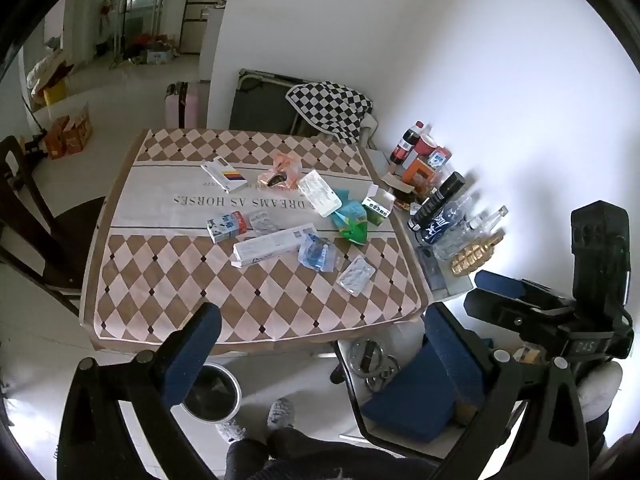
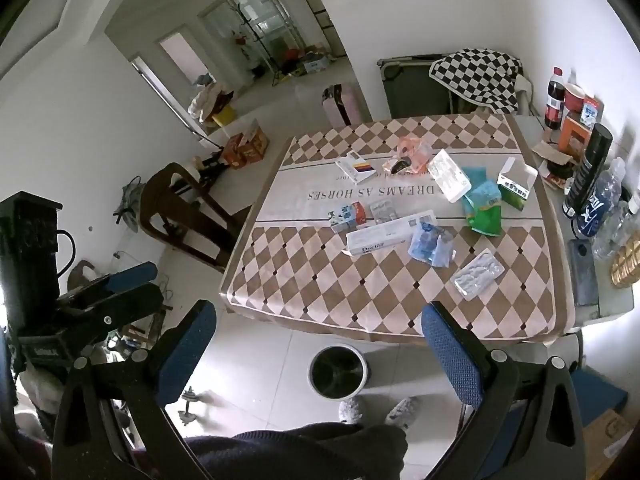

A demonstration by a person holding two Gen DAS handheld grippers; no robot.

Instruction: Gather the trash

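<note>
Both the left gripper [image 1: 320,344] and right gripper [image 2: 320,344] hang spread wide, gripping nothing, short of the table [image 2: 400,320]. Below sits the bin [image 2: 338,372]; wrappers, a blister pack [image 2: 477,273] and a long white box [image 2: 390,236] litter the cloth, bottles [image 2: 588,172] crowding its right edge.

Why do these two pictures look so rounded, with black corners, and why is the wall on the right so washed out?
Both views come through fisheye lenses, so the table edges bow and the corners go black. In the left wrist view, strong light bleaches the right wall and the bottles cast soft shadows on it. In the right wrist view the same wall glares, while the trash bin below the table stays dim.
</note>
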